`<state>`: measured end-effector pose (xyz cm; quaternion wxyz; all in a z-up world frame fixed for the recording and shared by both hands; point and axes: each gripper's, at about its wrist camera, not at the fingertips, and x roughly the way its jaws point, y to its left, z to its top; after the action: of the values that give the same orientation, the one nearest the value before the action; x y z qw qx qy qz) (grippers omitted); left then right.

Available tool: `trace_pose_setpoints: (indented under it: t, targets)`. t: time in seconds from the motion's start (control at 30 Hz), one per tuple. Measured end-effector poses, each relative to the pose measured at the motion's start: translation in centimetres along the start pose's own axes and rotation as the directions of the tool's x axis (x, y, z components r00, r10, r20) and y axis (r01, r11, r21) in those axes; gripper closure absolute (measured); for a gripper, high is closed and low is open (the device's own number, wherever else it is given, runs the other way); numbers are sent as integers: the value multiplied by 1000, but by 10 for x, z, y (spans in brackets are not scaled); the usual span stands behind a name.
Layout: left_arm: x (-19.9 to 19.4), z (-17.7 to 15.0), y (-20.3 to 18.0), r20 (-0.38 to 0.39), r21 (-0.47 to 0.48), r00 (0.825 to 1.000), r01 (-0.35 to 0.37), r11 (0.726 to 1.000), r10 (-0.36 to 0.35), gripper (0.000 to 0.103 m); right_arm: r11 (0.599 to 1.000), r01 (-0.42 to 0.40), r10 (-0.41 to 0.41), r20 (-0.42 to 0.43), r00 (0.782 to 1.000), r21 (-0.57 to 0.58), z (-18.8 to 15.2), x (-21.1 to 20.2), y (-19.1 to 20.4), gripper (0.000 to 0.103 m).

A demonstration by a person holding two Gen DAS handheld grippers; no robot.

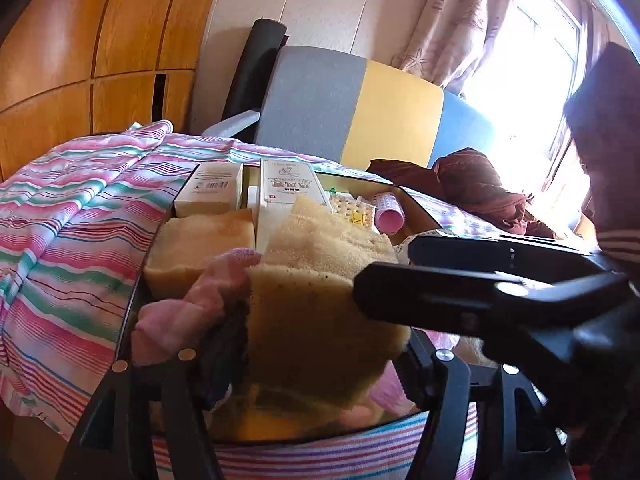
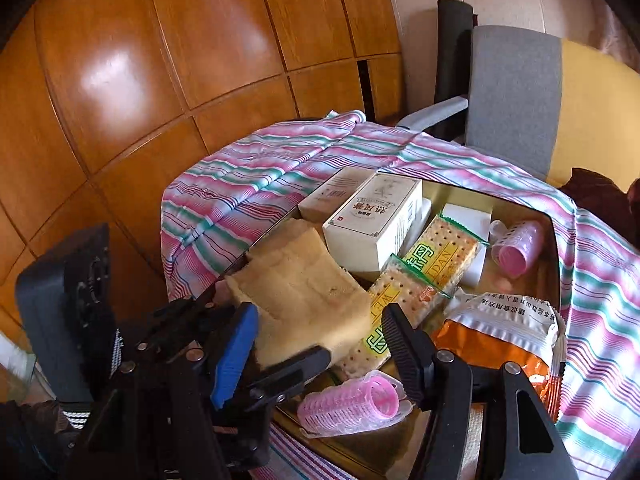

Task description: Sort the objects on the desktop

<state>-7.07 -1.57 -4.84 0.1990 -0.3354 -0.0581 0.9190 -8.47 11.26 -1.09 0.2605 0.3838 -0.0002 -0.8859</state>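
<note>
While both grippers crowd the near end of the tray (image 2: pixel 480 196), we find little room to move there. The tray sits on a desk under a striped cloth (image 2: pixel 248 184), whose folds lap over its right and far rims. It is packed with sponges, a white box (image 2: pixel 372 224), cracker packets (image 2: pixel 440 248) and an orange bag (image 2: pixel 500 340); bare gold floor shows only near the far pink roller (image 2: pixel 518 250).

Our left gripper (image 1: pixel 300 352) has its jaws spread wide with a yellow sponge (image 1: pixel 320 320) standing on edge between them, a pink cloth (image 1: pixel 192 304) bunched at its left side. We cannot tell whether the pads press the sponge. Our right gripper (image 2: pixel 308 344) also has its jaws apart and holds nothing. It hangs above a second pink roller (image 2: pixel 352 404) lying at the tray's near edge.

The sponge hides the tray's middle from the left wrist view. In the right wrist view, the left gripper covers the sponge's near end. Window glare washes out the right side of the left wrist view, where a dark sleeve (image 1: pixel 608 140) is cut off.
</note>
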Motion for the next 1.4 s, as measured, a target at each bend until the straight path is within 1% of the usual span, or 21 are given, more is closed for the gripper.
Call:
trace_pose_setpoints:
  t: [0.07,0.17,0.27,0.47,0.63,0.8,0.87,0.97,1.07,1.13,1.27,1.33,1.37,1.4]
  targets:
    - [-3,-4,0,-2,13,1000,-4,1000,4,35,1000,7,-7,-3,1000,1,-1,1,-1,35]
    - [-13,-11,1,16,34,1000,-15,999,15,35,1000,9,-9,-4,1000,4,-1,3,-3,32]
    - [-26,-17,4,33,15,999,-11,1000,10,35,1000,2,-2,3,1000,12,-2,4,-4,31]
    - [-44,-17,8,67,0,997,-36,999,36,35,999,18,-20,40,999,31,-5,-2,-2,29]
    - [-49,-16,8,58,-7,996,-67,998,68,35,999,36,-38,60,997,41,-10,-11,-1,29]
    - [-52,-20,5,45,-10,995,-91,996,91,35,997,74,-76,84,993,32,-17,-21,3,29]
    - [-56,-20,4,59,-6,993,-106,994,106,35,995,90,-93,97,991,35,-22,-27,4,29]
    - [-63,-20,2,80,0,989,-128,992,127,35,988,149,-154,120,981,52,-32,-40,1,29]
    - [-65,-18,0,91,6,988,-124,992,123,35,983,166,-175,115,978,79,-43,-49,-7,29]
    - [-65,-17,-4,97,19,989,-112,994,109,36,980,178,-187,109,976,93,-49,-54,-13,29]
    - [-59,-12,-15,108,53,989,-109,993,102,42,978,176,-186,87,979,115,-53,-51,-25,30]
    - [-52,-8,-18,93,68,991,-105,992,98,49,977,178,-188,75,979,120,-53,-48,-30,30]
    - [-47,-6,-19,75,71,993,-95,993,90,55,976,184,-192,65,979,114,-53,-45,-30,31]
    - [-43,-5,-19,61,69,995,-86,994,82,56,976,191,-197,56,979,105,-53,-42,-31,31]
